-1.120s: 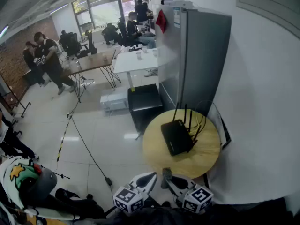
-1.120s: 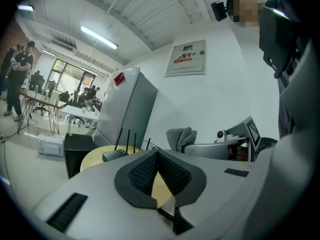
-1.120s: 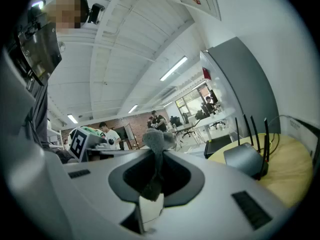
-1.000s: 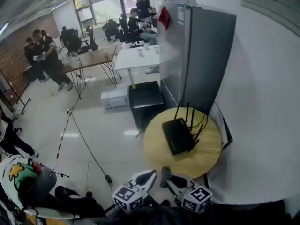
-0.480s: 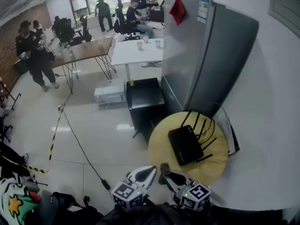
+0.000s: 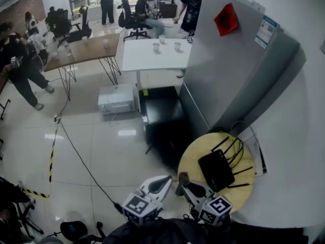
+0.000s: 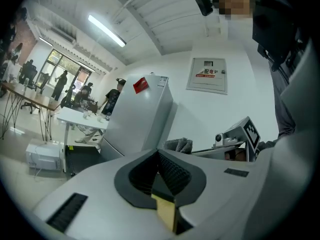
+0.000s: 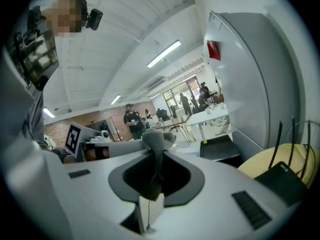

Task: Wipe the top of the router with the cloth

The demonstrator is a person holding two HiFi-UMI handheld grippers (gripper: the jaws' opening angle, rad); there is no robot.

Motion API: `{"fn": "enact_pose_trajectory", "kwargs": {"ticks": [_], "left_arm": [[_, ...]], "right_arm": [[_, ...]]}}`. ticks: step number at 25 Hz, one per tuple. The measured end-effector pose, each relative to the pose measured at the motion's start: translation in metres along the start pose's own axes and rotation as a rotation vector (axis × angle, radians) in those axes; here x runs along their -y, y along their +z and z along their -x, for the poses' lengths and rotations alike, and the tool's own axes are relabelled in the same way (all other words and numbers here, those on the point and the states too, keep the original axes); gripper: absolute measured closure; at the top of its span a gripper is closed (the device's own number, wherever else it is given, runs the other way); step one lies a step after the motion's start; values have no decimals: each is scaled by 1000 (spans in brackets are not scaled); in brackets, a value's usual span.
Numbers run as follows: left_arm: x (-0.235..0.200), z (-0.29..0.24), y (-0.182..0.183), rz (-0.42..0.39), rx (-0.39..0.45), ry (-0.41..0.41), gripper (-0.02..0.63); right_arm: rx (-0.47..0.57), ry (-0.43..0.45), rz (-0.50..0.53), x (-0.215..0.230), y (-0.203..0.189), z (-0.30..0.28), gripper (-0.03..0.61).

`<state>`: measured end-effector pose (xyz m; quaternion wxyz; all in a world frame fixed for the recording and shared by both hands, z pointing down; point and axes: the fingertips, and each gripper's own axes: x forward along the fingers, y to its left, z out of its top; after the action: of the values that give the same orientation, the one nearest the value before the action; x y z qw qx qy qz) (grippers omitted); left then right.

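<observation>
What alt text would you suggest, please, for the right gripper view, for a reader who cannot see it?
The right gripper is shut on a grey cloth, whose tuft sticks out past the jaws. Low at the right, a black router with upright antennas sits on a round yellow table beside a grey cabinet.

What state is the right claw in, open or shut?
Shut on the cloth: the right gripper view shows the right claw with its jaws pinching the grey fabric, a tuft poking past the tips.
</observation>
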<state>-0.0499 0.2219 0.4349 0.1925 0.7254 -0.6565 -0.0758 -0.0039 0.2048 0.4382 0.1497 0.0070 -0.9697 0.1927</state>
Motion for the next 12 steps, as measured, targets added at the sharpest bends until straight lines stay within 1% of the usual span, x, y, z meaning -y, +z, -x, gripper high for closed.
{"fn": "enact_pose_trajectory", "kwargs": {"ticks": [3,5,9,12], "left_arm": [[-25,-5,8,-19,-7,-37,621],[-34,-10,7,-16,-24,-67,620],[-38,-29,10,12,-71,-128,620],[-39,-52,8,-13,-115,-173,621]], "right_arm": [[9,-40,-22,5,8,-21,509],[6,-68,-50,8,8,-29,509],[24,-120,-79,22,11,-33,509],[51,-152,-105,42,14,-31,509]]}}
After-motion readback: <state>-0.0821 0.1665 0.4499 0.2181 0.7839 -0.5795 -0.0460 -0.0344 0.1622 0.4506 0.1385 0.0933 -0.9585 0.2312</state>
